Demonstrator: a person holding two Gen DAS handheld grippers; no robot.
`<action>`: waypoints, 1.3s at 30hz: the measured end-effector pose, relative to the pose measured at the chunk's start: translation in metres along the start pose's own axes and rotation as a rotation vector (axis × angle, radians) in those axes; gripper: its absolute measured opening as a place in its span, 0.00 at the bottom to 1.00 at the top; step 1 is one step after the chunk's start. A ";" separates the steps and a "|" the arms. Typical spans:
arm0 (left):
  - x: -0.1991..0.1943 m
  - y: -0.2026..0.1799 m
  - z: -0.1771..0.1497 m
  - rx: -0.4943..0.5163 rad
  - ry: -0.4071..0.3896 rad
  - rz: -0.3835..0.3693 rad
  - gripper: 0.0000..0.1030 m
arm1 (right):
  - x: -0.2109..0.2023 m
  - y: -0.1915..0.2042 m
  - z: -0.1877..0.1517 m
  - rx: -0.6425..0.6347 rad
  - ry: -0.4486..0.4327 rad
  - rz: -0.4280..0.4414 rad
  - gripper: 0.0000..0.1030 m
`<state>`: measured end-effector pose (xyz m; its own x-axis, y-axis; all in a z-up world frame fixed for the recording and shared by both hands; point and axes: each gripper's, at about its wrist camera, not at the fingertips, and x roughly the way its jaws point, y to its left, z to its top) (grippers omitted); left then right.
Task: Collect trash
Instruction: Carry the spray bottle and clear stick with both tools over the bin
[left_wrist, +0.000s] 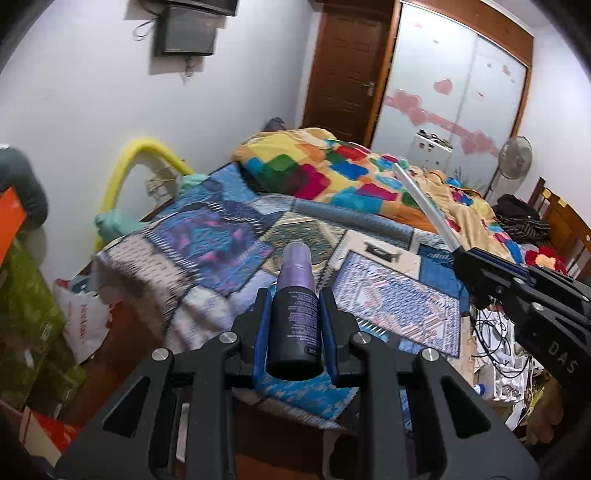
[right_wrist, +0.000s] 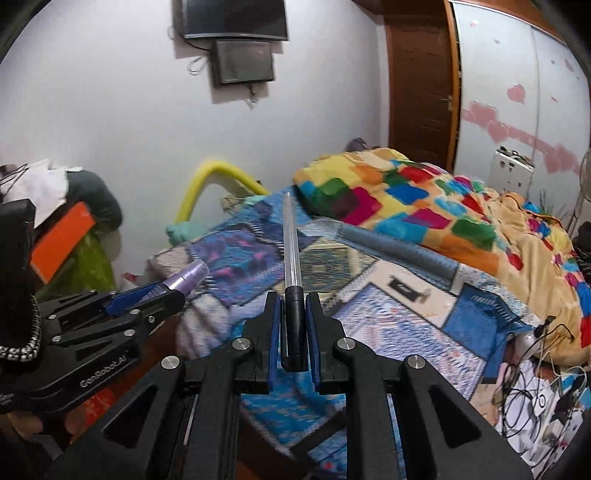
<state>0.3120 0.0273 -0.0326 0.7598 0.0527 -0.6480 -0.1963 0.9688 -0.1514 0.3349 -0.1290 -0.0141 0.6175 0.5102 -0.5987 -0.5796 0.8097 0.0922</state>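
My left gripper (left_wrist: 293, 295) is shut on a small dark spray bottle (left_wrist: 294, 325) with a purple cap, which stands up between the blue pads. That bottle's cap (right_wrist: 192, 275) also shows at the left of the right wrist view, sticking out of the left gripper (right_wrist: 173, 291). My right gripper (right_wrist: 294, 299) is shut on a clear pen (right_wrist: 290, 251) with a black end, pointing away over the bed. In the left wrist view the same pen (left_wrist: 424, 205) slants up from the right gripper (left_wrist: 467, 264) at the right edge. Both grippers hang above the bed's near corner.
A bed (left_wrist: 207, 236) with patterned blue covers and a bright patchwork blanket (left_wrist: 332, 170) fills the middle. A grey rolled tube (left_wrist: 354, 218) lies across it. Tangled cables and papers (left_wrist: 495, 350) sit at the right. A white plastic bag (left_wrist: 85, 317) lies on the floor at left.
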 end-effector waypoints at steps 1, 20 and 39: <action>-0.006 0.009 -0.004 -0.007 -0.002 0.011 0.25 | -0.001 0.007 -0.002 -0.006 -0.001 0.009 0.12; -0.058 0.164 -0.094 -0.132 0.078 0.183 0.25 | 0.037 0.143 -0.066 -0.103 0.188 0.189 0.12; 0.037 0.244 -0.213 -0.269 0.423 0.223 0.24 | 0.170 0.204 -0.163 -0.137 0.645 0.255 0.12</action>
<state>0.1605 0.2137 -0.2526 0.3771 0.0942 -0.9214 -0.5184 0.8459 -0.1257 0.2345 0.0756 -0.2264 0.0396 0.3713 -0.9277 -0.7519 0.6225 0.2170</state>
